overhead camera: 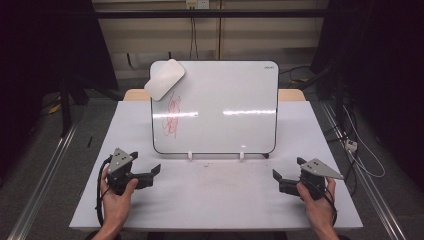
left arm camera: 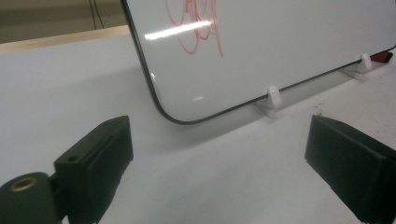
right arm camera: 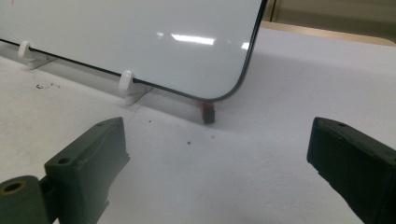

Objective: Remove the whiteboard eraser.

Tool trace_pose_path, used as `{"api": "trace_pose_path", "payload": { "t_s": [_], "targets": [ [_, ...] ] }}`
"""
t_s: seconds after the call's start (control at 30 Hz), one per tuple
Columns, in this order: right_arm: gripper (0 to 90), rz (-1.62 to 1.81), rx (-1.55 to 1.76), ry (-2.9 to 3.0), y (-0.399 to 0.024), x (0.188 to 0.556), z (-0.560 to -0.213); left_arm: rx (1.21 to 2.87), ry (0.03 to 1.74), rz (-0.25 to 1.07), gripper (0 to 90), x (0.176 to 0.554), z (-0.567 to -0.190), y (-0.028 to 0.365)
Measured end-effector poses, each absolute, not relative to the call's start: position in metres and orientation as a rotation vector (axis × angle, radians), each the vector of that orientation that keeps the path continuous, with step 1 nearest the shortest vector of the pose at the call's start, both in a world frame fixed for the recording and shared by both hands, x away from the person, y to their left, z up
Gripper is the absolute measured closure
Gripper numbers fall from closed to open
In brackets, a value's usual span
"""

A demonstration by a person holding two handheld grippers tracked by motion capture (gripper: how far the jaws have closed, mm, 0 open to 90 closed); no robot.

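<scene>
The white rounded-rectangle eraser (overhead camera: 164,79) is seen stuck at the top left corner of the upright white whiteboard (overhead camera: 225,100), above the red scribble (overhead camera: 171,116). The left gripper (overhead camera: 148,171), jaws apart and empty, lies nearer; the right gripper (overhead camera: 286,175) is likewise spread.

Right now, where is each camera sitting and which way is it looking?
High view: above the person's side, looking forward and down at the whiteboard, eraser, both hands, left tool and right tool.
Left gripper view: on the left tool, facing the board's red scribble; open jaws show.
Right gripper view: on the right tool, facing the board's other lower corner; open jaws show.
Shared: whiteboard, white table.
</scene>
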State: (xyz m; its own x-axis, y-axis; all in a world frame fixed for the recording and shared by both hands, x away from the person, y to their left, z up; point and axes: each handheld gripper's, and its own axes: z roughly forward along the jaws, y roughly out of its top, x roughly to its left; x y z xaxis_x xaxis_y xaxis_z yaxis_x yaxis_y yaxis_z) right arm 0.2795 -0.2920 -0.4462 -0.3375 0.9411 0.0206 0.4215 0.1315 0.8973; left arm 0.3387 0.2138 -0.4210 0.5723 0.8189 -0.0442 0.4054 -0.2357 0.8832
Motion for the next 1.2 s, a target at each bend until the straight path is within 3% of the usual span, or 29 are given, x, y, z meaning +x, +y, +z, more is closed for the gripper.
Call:
{"api": "trace_pose_path", "payload": {
  "t_s": [0.37,0.6,0.8,1.2],
  "targets": [
    [4.7,1.164,1.317,1.863,-0.289,0.280,-0.449,1.837,1.003,0.534,8.7,0.356,-0.412,0.212],
    [4.7,1.161,1.314,1.864,-0.287,0.280,-0.449,1.878,0.964,0.562,5.8,0.371,-0.387,0.208],
    [4.7,1.167,1.312,1.874,-0.287,0.280,-0.450,1.853,0.903,0.498,6.8,0.382,-0.374,0.204],
    [4.7,1.169,1.309,1.878,-0.287,0.281,-0.450,1.832,0.818,0.636,6.9,0.402,-0.346,0.192]
  ]
}}
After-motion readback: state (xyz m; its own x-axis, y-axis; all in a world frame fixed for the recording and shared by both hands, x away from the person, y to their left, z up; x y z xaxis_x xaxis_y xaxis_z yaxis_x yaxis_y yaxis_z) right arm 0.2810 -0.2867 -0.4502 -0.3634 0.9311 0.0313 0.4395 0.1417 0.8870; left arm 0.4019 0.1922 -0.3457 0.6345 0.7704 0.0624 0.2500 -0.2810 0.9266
